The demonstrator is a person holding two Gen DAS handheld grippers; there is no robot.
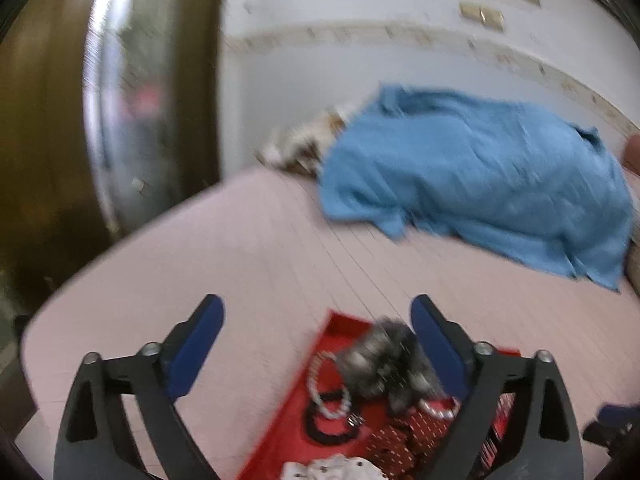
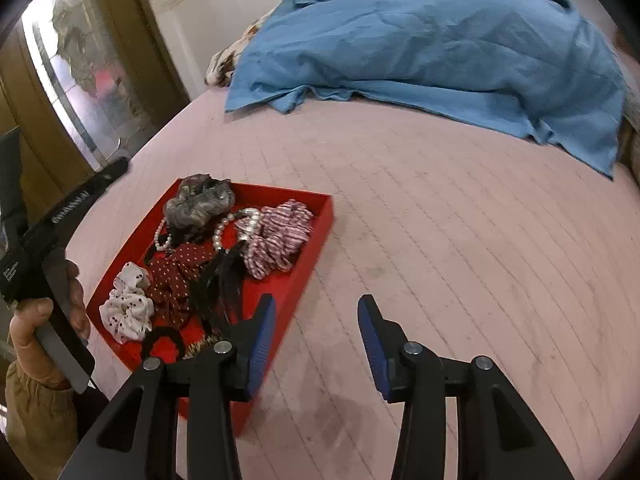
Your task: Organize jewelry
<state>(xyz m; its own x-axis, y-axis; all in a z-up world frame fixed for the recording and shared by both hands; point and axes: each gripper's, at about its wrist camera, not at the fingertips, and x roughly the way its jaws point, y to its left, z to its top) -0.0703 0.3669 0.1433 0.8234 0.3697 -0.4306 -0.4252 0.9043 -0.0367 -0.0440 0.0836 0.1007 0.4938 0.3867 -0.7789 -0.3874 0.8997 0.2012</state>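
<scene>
A red tray [image 2: 316, 216] lies on the pink bed sheet [image 2: 440, 240], left of my right gripper [image 2: 316, 312], which is open and empty above the sheet by the tray's near right edge. The tray holds a grey scrunchie [image 2: 200, 204], a pearl string [image 2: 224, 228], a pink striped scrunchie [image 2: 280, 236], a red dotted scrunchie [image 2: 176, 276], a white scrunchie [image 2: 128, 308], black feathery pieces [image 2: 220, 284] and a black hair tie [image 2: 164, 340]. My left gripper [image 1: 318, 316] is open and empty above the tray [image 1: 288, 412]; the grey scrunchie [image 1: 380, 360] lies below it.
A blue cloth [image 2: 420, 40] is heaped at the far side of the bed over a patterned pillow [image 2: 228, 64]. A wooden door frame and mirror [image 2: 80, 60] stand at the left. The bed's left edge runs close to the tray.
</scene>
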